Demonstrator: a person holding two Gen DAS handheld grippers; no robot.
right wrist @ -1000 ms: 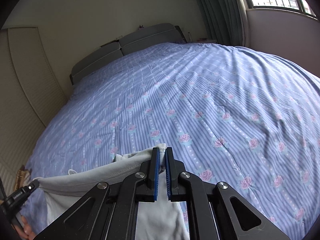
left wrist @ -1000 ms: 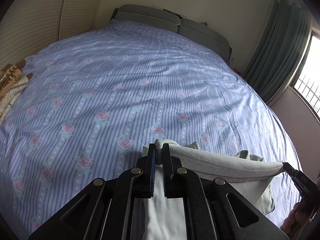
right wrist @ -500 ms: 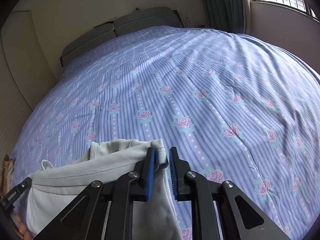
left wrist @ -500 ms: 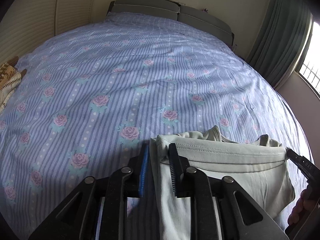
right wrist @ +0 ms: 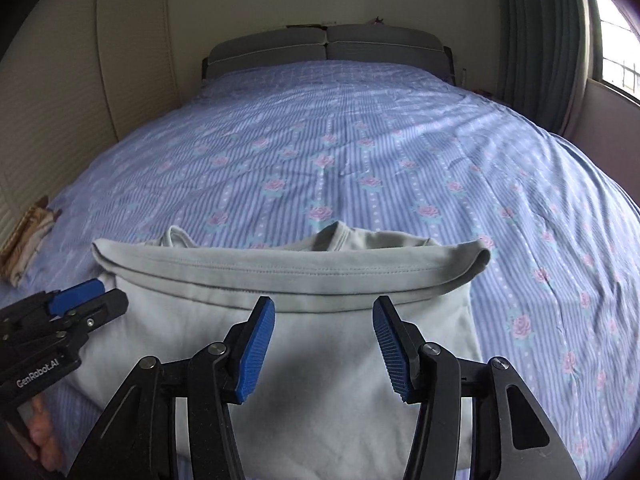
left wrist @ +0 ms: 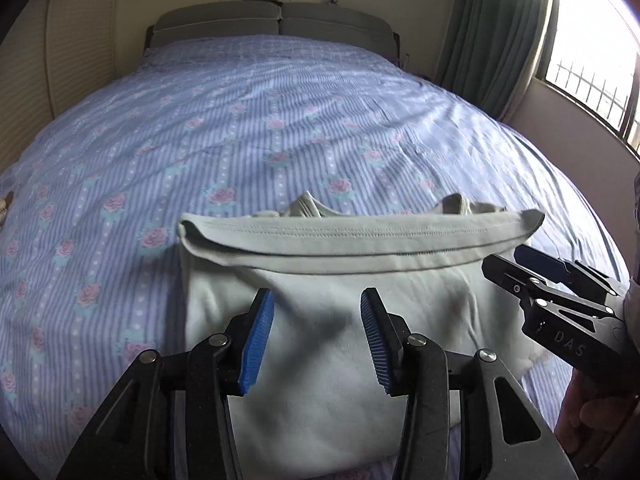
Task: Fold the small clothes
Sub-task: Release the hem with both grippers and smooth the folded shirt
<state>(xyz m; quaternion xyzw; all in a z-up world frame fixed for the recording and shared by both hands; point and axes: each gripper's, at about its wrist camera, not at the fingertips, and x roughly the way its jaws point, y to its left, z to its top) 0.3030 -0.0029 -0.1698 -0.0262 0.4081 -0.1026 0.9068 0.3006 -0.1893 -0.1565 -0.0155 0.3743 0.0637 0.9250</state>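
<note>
Left gripper (left wrist: 317,338) nearest in left wrist view, jaws partway apart and just been opening, nothing between the pads, only cloth lying below. Right gripper (right wrist: 324,346) same story in right wrist view: jaws about half spread, just been opening, nothing held. Pale grey-green garment (left wrist: 340,320) lying on the bed (left wrist: 240,120) directly under and ahead of both sets of jaws, doubled over, thick hemmed band (right wrist: 280,268) forming the far edge. Long axis of that band running side to side across both views, square to the pointing direction of the jaws. Left gripper closer to the band's left end, right gripper to its right end; next fold likely calling for a regrasp at those ends or at the side edges. Near edge of garment cut off by gripper bodies, so full outline unclear. Neckline or straps (right wrist: 340,236) peeking past the band, garment type hard to call. Brown patterned item (right wrist: 28,240) at bed's left edge, blurred, not identifiable. Headboard (right wrist: 326,46) and curtain (left wrist: 492,32) at the far end.
</note>
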